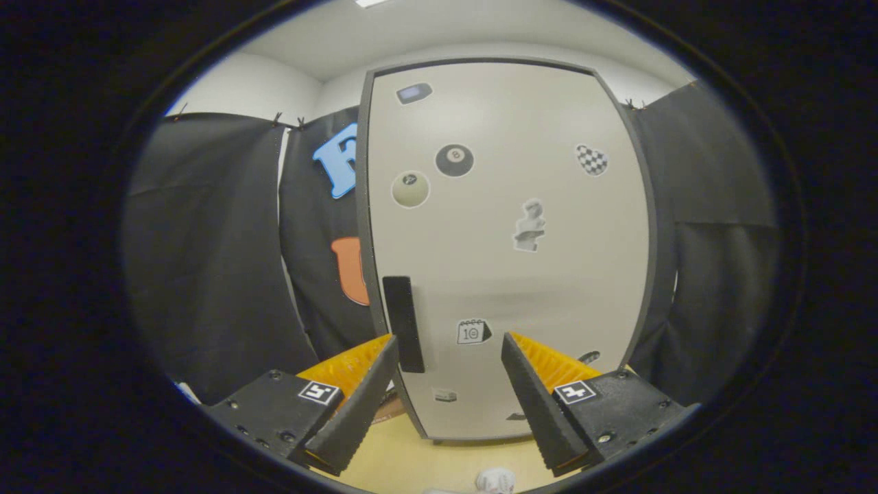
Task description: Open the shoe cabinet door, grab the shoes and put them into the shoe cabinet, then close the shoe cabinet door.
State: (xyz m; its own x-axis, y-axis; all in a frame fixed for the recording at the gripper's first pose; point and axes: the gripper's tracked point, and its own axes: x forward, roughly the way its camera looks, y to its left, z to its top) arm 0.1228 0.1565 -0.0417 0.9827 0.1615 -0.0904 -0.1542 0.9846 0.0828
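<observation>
Tongs (pixel 449 357) spread wide apart, holding nothing, aimed straight at the tall pale-grey shoe cabinet door (pixel 507 261) with dark edging and scattered stickers. Door apparently shut, standing upright on the light wooden floor (pixel 411 460), just ahead of the tips.

Key relation: narrow black vertical handle strip (pixel 402 324) near the door's left edge, low down, long axis upright. Lies just ahead of the left finger (pixel 357 405), almost in line with that finger's tip, and well off from the right finger (pixel 531 398). Probably calls for a small shift leftward so the strip falls between both fingers, with the fingers closing across its short width rather than along its length. Hinges likely on the right side, judging from the handle's place, so the pull should swing the left edge outward.

Hard to make out: depth between tips and handle, and whether the strip stands proud of the panel or sits as a recess. Small white object (pixel 495 480) on the floor below the fingers, cut off at the bottom, possibly part of a shoe but not certain. Cabinet interior hidden behind the door.
</observation>
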